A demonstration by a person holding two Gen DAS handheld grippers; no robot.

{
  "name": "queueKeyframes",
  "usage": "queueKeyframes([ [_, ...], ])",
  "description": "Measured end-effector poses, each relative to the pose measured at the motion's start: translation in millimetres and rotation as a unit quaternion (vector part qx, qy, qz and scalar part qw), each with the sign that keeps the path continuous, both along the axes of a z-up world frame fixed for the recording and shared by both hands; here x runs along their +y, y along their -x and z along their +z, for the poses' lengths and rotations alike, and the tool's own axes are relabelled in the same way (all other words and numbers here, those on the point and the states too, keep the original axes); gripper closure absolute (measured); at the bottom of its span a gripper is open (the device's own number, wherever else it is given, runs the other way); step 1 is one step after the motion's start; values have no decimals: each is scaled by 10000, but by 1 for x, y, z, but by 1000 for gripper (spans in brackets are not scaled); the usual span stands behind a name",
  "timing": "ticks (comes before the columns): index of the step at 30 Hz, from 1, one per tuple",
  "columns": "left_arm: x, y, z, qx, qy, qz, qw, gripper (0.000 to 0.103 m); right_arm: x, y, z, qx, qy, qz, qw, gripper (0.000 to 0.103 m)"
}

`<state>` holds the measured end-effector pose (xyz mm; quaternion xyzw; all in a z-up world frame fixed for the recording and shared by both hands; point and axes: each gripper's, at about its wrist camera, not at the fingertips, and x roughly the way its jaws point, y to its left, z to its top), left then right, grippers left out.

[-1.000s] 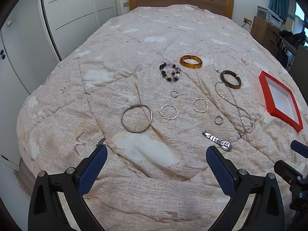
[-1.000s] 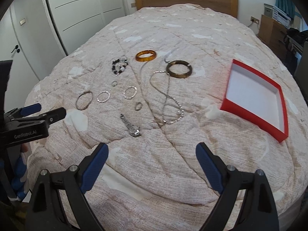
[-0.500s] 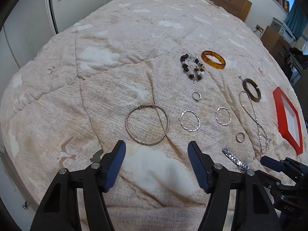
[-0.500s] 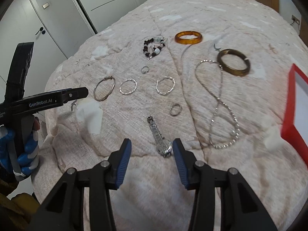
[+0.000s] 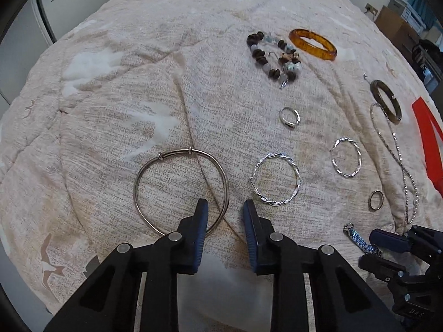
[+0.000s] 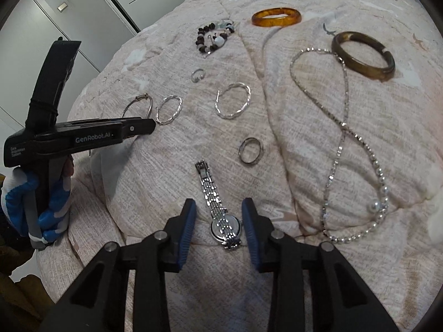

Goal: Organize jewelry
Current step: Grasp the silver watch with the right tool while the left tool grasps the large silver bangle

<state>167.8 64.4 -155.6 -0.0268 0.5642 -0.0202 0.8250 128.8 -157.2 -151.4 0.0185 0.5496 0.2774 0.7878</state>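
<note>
Jewelry lies spread on a beige bedspread. My left gripper is partly open, its jaws straddling the right rim of a thin silver bangle. My right gripper is partly open, its jaws on either side of a silver watch, whose face lies between the fingertips. Nearby lie two twisted silver hoops, a silver ring, a dark ring, a bead bracelet, an amber bangle, a brown bangle and a long silver chain.
A red box sits at the right edge of the left wrist view. The left gripper's body and a gloved hand fill the left of the right wrist view. White wardrobe doors stand beyond the bed's left side.
Both grippers have dropped down close to the bedspread and narrowed their jaws. The left now straddles the bangle's rim, the right now flanks the watch.
</note>
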Motion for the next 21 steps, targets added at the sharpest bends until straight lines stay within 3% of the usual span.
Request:
queueKeyframes([
  [9,-18,-7,-18,151,-475,-254,9984,78,0,1,-4,92,64,112,9999,73],
  [12,-19,-7,-18,128,-432,-306,9985,93,2,2,-6,81,146,144,9998,79],
  [21,-12,9,13,-170,-142,-80,9997,99,-3,15,6,89,-2,10,10000,80],
])
